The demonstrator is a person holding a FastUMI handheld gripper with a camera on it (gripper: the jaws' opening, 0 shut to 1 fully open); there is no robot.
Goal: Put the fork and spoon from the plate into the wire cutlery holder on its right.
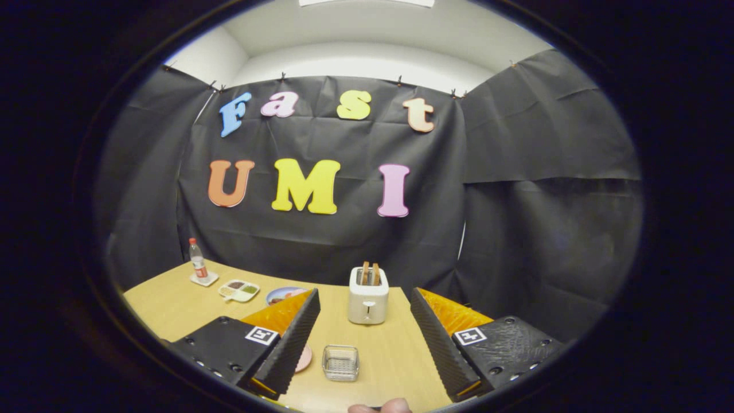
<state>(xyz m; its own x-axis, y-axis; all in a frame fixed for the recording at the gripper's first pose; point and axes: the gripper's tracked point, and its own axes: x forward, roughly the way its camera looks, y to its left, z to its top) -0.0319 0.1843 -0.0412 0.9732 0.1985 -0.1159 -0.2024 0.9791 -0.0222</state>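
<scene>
Wire cutlery holder [340,362] is sitting on bare wooden table [172,304] between the fingers of the wide-open, empty gripper [358,344]. A pink plate [304,358] is peeking out beside the left finger. Beyond, a toaster [367,296] is standing before black cloth walls.

Wooden table [172,307], light finish. White toaster [367,298] beyond the fingers, midway between them, two brown slices upright in its slots. Clear bottle [198,260], red cap and label, on a white coaster [204,279], far beyond the left-hand finger. Divided white dish [238,290] of foods just beside it. Blue-rimmed dish [282,295] next along, partly hidden.
</scene>
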